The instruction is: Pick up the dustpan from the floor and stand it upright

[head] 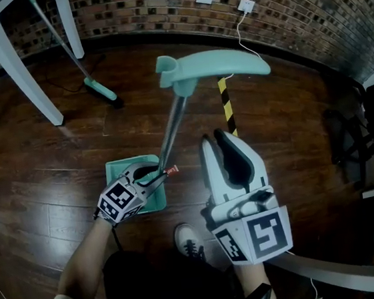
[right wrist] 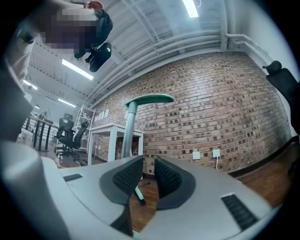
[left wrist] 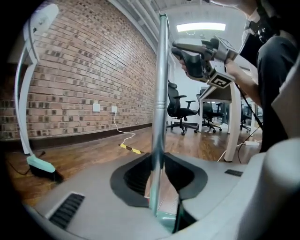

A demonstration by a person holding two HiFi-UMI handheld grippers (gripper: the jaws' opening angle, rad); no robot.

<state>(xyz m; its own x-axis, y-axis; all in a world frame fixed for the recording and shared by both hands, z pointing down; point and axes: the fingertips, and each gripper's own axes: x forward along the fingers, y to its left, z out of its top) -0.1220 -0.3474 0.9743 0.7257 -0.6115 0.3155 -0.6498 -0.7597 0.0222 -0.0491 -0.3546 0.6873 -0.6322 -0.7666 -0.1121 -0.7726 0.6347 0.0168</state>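
The dustpan stands with its teal pan (head: pixel 123 169) on the wooden floor and its metal pole (head: pixel 173 123) rising to a teal handle (head: pixel 214 64). My left gripper (head: pixel 158 175) is low on the pole; in the left gripper view the pole (left wrist: pixel 161 84) runs up between the pads, which touch it on both sides at my left gripper (left wrist: pixel 158 157). My right gripper (head: pixel 214 137) hangs beside the pole, to its right and clear of it. Its jaws stand a little apart with nothing between them, and my right gripper (right wrist: pixel 149 164) points at the handle (right wrist: pixel 149 99).
A teal broom (head: pixel 103 89) leans by the white table leg (head: pixel 27 70) at the back left. A black-and-yellow strip (head: pixel 226 104) lies on the floor behind the dustpan. Office chairs (head: pixel 373 131) stand at the right. The person's shoe (head: pixel 189 240) is just behind the pan.
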